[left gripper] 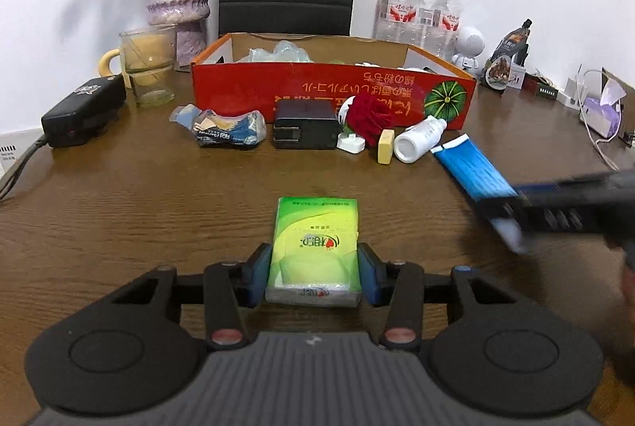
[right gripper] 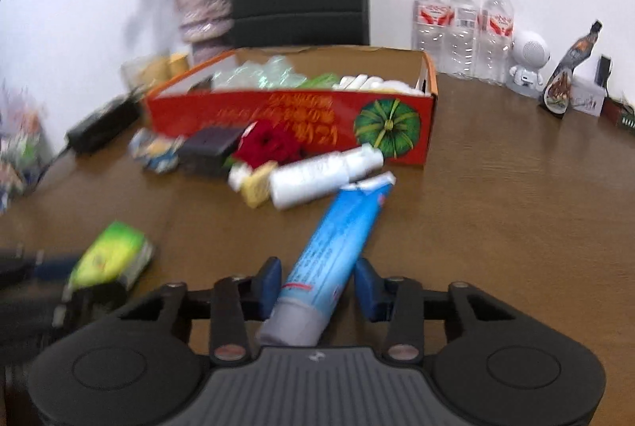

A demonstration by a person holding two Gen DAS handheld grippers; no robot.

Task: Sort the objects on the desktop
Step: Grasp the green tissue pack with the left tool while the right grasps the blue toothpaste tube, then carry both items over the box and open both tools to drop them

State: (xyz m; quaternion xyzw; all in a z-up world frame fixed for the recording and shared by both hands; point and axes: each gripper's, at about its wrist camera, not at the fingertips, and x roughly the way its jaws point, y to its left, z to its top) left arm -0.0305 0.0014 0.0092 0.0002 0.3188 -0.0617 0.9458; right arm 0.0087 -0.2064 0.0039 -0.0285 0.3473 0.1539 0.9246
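so both grippers are loaded right now: the left gripper (left gripper: pixel 315 277) has its blue pads squeezed in on the sides of the green tissue pack (left gripper: pixel 315 247), about a third open and properly clamped, pack pointing toward 12 o'clock. The right gripper (right gripper: pixel 317 287) is narrowed around the blue toothpaste tube (right gripper: pixel 337 247); the left pad touches it but I can't tell if the right pad (right gripper: pixel 367 293) is actually in contact, there looks to be a sliver of gap. Tube slants up to about 1 o'clock, its far end just beside the white bottle (right gripper: pixel 317 180). The orange box (left gripper: pixel 333 88) sits at 12 o'clock past the loose clutter. My take: firm up that right grip first, lift both clear of the charger (left gripper: pixel 303 124) and rose (left gripper: pixel 371 116), then drop in over the box's front wall
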